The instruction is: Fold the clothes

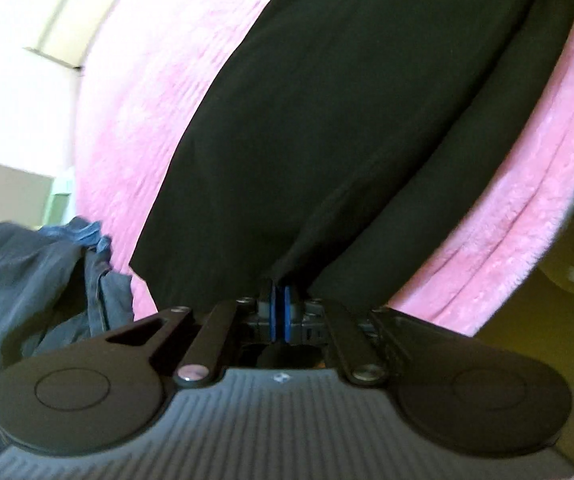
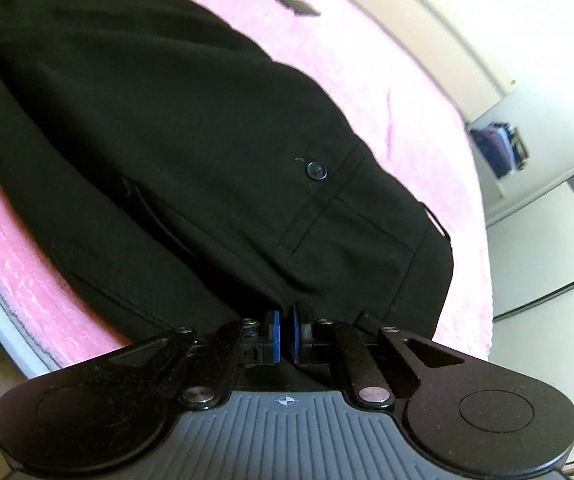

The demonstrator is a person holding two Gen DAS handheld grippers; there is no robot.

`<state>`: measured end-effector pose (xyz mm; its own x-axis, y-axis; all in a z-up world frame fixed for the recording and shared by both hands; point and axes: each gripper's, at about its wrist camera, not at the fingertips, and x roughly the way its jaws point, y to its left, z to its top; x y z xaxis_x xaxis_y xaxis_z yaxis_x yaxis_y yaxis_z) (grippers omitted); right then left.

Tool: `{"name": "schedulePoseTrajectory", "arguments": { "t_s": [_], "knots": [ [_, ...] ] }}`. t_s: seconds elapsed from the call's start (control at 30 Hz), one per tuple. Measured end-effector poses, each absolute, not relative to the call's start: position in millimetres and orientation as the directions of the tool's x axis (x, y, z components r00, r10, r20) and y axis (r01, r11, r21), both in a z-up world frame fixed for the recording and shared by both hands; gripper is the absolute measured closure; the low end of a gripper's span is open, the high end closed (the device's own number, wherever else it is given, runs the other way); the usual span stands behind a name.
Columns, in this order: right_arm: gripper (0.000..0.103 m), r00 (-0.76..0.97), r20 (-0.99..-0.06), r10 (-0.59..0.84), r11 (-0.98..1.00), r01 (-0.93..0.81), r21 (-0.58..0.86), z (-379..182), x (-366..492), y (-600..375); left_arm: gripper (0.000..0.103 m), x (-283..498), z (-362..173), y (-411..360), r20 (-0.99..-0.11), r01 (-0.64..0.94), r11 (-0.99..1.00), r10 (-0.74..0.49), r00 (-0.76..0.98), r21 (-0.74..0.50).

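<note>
Pink blanket (image 1: 135,92) spreads under my left gripper (image 1: 280,296), pinched together on the near edge of the black trousers (image 1: 327,100) (blue clothes (image 1: 39,280) heaped left). Right view: my right gripper (image 2: 285,320) clamps the trousers' near waistband edge, button (image 2: 316,170) beyond.
</note>
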<state>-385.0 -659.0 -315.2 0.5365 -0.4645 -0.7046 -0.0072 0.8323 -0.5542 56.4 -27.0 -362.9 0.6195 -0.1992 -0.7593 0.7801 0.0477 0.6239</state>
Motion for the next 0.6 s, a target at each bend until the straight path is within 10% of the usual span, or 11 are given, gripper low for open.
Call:
{"name": "schedulePoseTrajectory", "arguments": {
  "t_s": [0.6],
  "knots": [
    [0.101,0.722,-0.407,-0.559,0.616,0.033,-0.787,-314.0,-421.8,-631.1,0.101,12.7,-370.5,-13.6,-0.518,0.582,0.191,-0.298,0.802,0.791]
  ]
}}
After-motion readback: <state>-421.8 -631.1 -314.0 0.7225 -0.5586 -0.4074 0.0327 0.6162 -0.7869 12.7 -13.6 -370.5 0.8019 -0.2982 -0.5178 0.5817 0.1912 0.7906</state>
